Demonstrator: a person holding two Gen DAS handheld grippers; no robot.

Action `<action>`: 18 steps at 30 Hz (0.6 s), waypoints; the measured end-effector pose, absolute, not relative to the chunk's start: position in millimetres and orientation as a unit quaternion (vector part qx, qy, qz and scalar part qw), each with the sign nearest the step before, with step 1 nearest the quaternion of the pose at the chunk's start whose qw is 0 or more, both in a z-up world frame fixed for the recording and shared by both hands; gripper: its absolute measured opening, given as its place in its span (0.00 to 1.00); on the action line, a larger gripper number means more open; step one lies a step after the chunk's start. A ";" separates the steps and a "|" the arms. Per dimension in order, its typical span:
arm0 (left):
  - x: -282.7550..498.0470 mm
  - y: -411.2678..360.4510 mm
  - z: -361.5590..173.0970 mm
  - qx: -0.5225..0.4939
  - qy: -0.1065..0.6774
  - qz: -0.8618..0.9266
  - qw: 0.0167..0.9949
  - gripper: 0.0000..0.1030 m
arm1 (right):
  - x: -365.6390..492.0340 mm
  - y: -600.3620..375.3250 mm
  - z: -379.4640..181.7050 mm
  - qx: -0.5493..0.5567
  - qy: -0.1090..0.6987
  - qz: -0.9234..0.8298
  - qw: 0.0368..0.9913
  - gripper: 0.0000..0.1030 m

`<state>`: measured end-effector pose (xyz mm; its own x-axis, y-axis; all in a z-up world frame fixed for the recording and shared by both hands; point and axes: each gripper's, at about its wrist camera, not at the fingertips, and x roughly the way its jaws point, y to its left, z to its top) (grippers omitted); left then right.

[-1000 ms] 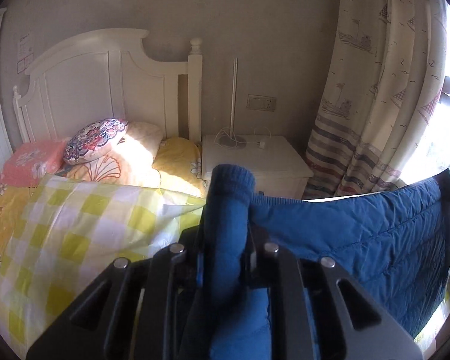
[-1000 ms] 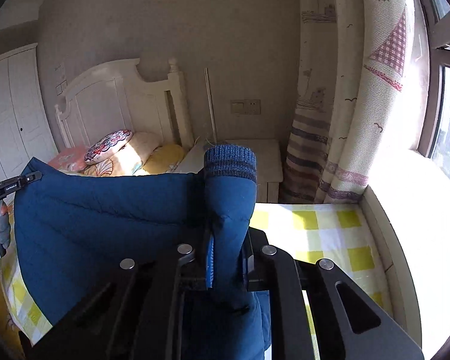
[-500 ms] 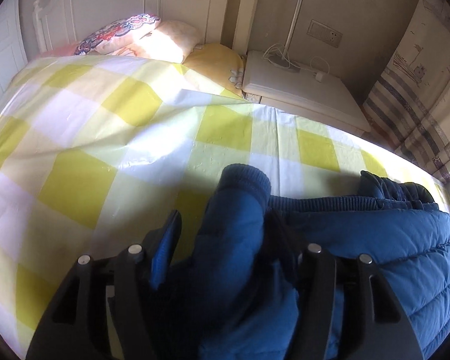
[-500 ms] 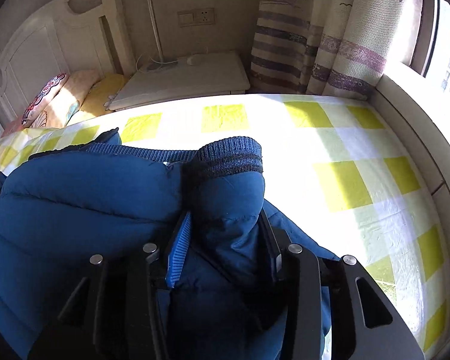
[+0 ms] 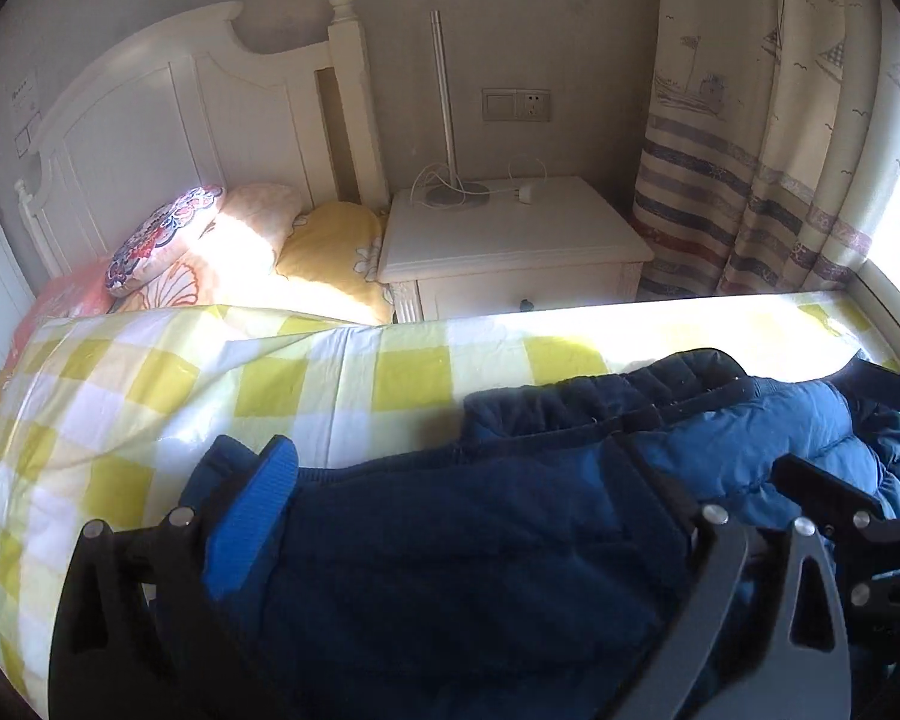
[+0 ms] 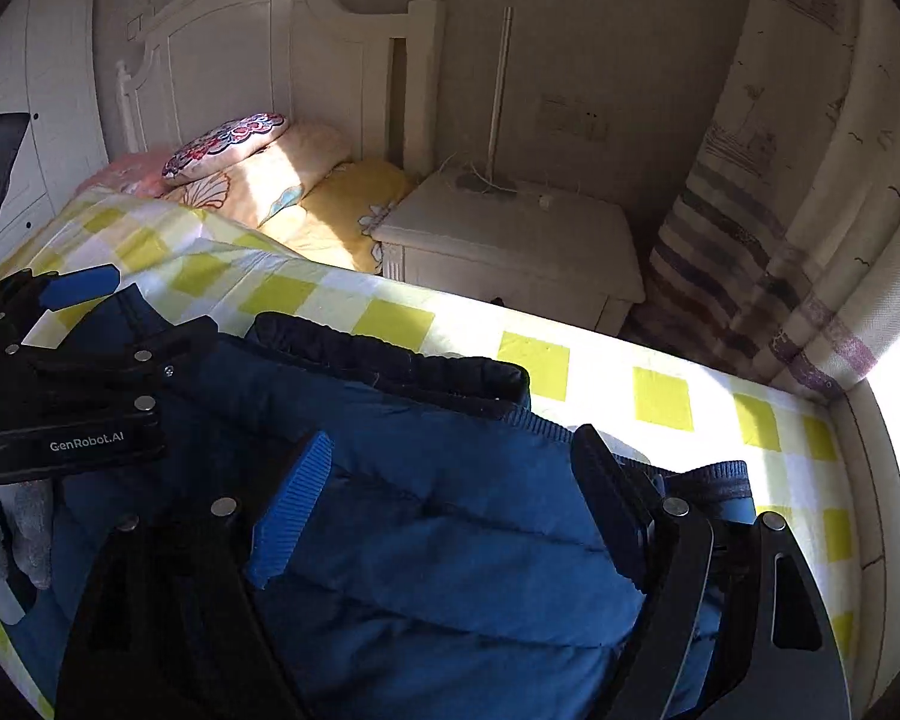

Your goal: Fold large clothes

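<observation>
A dark blue puffer jacket lies spread on the yellow-and-white checked cover of the bed. My left gripper hangs over its left part with jaws opening wide. Jacket fabric lies between the blue pads, which do not press on it. My right gripper stands over the right part of the jacket, jaws also opening, with a knit cuff just outside its right finger. Each view shows the other gripper at its edge: left gripper, right gripper.
A white nightstand with a thin lamp pole and cable stands beyond the bed. Pillows lean at the white headboard. A striped curtain and a bright window ledge bound the right side. A gloved hand holds the left gripper.
Both grippers were shut on the jacket's cuffs and held it up. They came down to the bed and opened, and the jacket now lies on the checked cover.
</observation>
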<state>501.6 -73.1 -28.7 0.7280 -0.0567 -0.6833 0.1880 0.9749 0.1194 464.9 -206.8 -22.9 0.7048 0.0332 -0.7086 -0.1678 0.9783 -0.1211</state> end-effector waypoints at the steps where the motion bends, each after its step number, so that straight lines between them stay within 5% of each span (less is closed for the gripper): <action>1: 504.7 -80.6 -42.8 0.112 0.377 -0.061 0.917 0.97 | 468.8 -199.6 -38.7 -0.108 0.396 0.047 0.911 0.76; 18: 518.4 -84.3 -84.8 0.134 0.396 -0.036 0.908 0.98 | 485.5 -214.7 -79.9 -0.076 0.432 0.040 0.898 0.83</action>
<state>518.4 -84.3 -84.8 0.6841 0.0413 -0.7283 0.1715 0.9613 0.2156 485.5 -214.7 -79.9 0.6242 0.0060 -0.7812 -0.1367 0.9854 -0.1017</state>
